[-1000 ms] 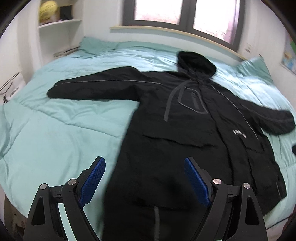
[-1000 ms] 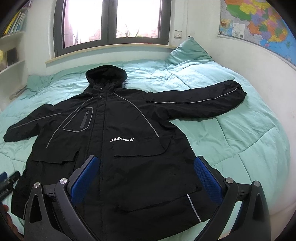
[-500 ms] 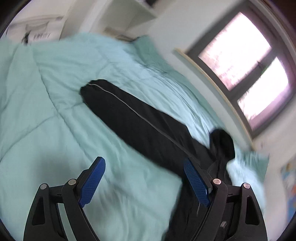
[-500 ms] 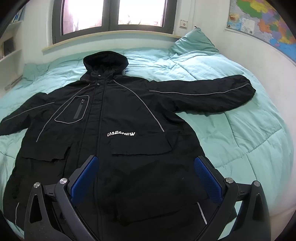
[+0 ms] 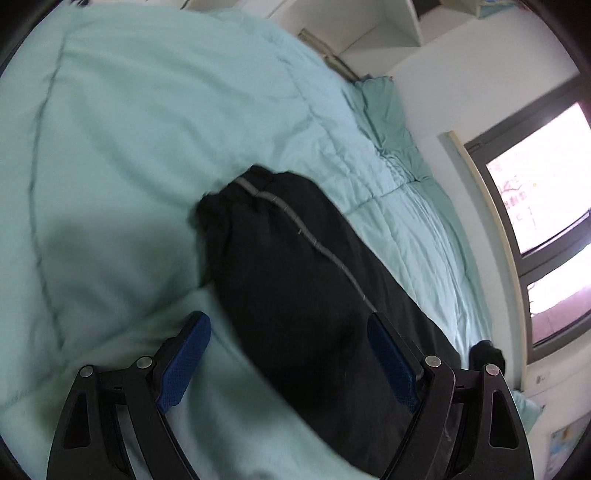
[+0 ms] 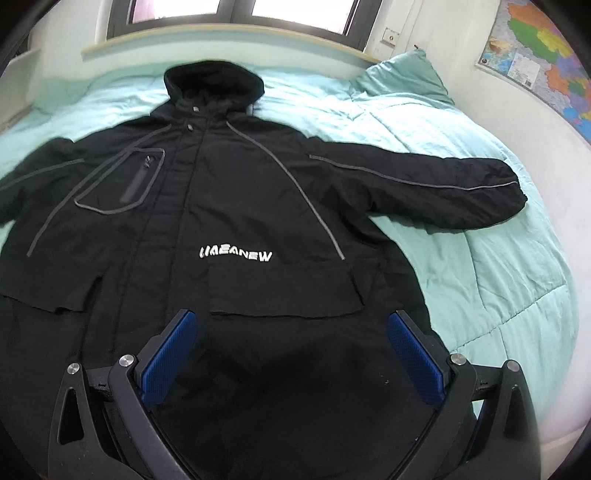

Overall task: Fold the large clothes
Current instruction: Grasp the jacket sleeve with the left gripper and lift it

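The left gripper [image 5: 288,362], fingers spread and empty, has been swung over the jacket [image 6: 236,258] sleeve [image 5: 295,266]; the right gripper [image 6: 291,354] is likewise released. Sleeve folding is judged imminent.

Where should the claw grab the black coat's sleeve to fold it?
Probably the cuff of the sleeve. It lies flat and stretched out on the quilt, ending in a free edge. The open left claw could come in from the outer end, along the sleeve.

We saw a teal quilt [image 6: 498,280] covering the bed, a pillow [image 6: 402,75] below the window [image 5: 535,206], a wall map [image 6: 543,62], and what seemed white shelving [image 5: 373,26].
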`<action>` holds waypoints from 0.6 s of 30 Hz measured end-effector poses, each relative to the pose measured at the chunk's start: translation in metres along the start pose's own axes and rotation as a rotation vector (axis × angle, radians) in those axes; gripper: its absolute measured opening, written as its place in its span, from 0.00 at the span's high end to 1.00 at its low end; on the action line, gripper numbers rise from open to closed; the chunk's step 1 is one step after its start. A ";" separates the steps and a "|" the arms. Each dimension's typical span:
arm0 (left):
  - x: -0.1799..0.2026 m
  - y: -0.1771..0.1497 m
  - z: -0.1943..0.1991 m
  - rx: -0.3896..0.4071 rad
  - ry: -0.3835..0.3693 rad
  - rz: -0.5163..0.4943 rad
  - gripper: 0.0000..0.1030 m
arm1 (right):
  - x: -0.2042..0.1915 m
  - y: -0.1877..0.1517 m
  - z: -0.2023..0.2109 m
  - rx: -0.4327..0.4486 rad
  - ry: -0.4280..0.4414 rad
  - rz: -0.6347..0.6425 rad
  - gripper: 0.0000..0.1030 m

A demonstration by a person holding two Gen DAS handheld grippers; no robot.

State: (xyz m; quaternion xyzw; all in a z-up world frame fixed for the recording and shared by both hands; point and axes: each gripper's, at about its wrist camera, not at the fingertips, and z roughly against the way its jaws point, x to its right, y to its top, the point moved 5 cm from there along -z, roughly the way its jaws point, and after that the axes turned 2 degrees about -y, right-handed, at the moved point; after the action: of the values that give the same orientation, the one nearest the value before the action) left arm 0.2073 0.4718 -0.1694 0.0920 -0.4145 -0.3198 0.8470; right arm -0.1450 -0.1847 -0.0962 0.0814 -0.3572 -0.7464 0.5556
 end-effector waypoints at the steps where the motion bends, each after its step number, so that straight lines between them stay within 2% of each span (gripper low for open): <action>1: 0.004 0.001 -0.002 0.013 0.007 -0.029 0.31 | -0.002 -0.002 -0.005 -0.010 -0.003 0.007 0.00; 3: 0.014 0.002 -0.005 0.018 0.031 -0.114 0.59 | -0.005 -0.005 -0.010 -0.022 -0.004 0.019 0.00; 4: 0.017 0.003 -0.003 0.024 0.033 -0.135 0.68 | -0.007 -0.006 -0.013 -0.030 -0.005 0.028 0.00; 6: 0.023 0.003 0.002 0.037 0.014 -0.163 0.77 | -0.011 -0.010 -0.014 -0.033 -0.004 0.042 0.00; 10: 0.048 -0.002 0.033 0.098 -0.031 -0.250 0.82 | -0.011 -0.013 -0.007 -0.010 -0.008 0.065 0.00; 13: 0.087 -0.016 0.068 0.142 -0.074 -0.374 0.83 | -0.009 -0.013 -0.001 0.004 -0.010 0.063 0.00; 18: 0.178 -0.062 0.118 0.170 -0.181 -0.610 0.83 | -0.002 -0.016 0.011 0.014 0.014 0.033 0.00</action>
State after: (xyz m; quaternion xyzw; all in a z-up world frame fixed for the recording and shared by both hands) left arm 0.1693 0.3260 -0.0056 0.2534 -0.4668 -0.5298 0.6612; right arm -0.1621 -0.1763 -0.0989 0.0845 -0.3600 -0.7342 0.5695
